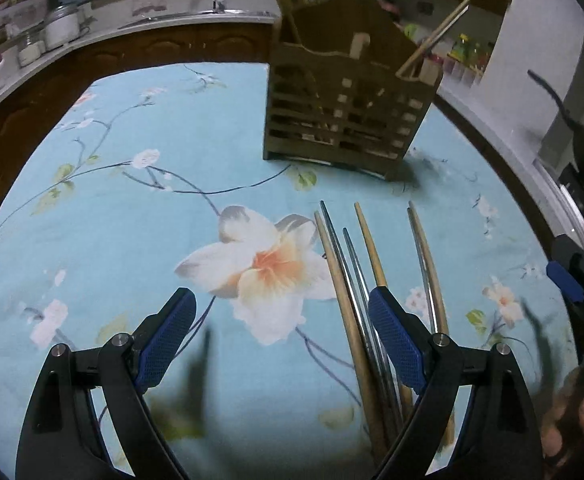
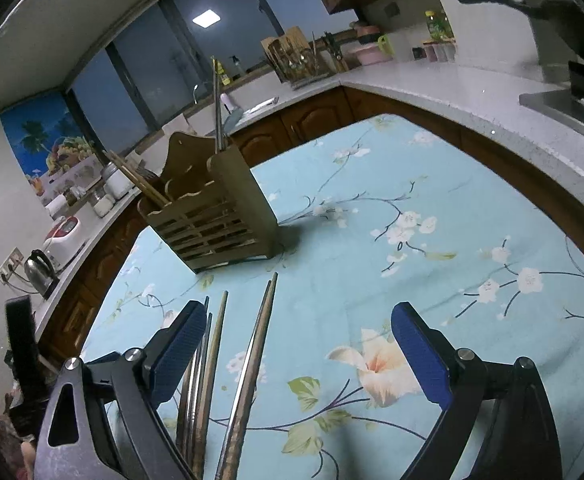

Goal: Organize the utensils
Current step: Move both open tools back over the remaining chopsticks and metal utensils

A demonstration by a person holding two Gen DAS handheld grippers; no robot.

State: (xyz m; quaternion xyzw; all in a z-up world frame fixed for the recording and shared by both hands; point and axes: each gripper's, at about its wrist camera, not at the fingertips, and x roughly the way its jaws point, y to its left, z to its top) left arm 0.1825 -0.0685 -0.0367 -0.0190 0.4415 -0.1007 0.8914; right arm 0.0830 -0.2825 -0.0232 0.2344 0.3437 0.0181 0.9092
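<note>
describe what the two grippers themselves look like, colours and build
The left gripper and the right gripper look identical: each has black angular link arms joined by round silver pivot pins, ending in flat blue pads with a fine cross-hatched grip texture. No cables, markings or sleeves are visible.

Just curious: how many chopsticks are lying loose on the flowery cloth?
6, side by side before the holder: wooden, metal, metal, wooden, metal, wooden. Lower ends are hidden.

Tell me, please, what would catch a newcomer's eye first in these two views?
Probably the wooden utensil holder standing upright on the blue floral tablecloth, with chopsticks already poking out of it. Next, the loose wooden and metal chopsticks lying in front of it, between the open left gripper and open right gripper.
</note>
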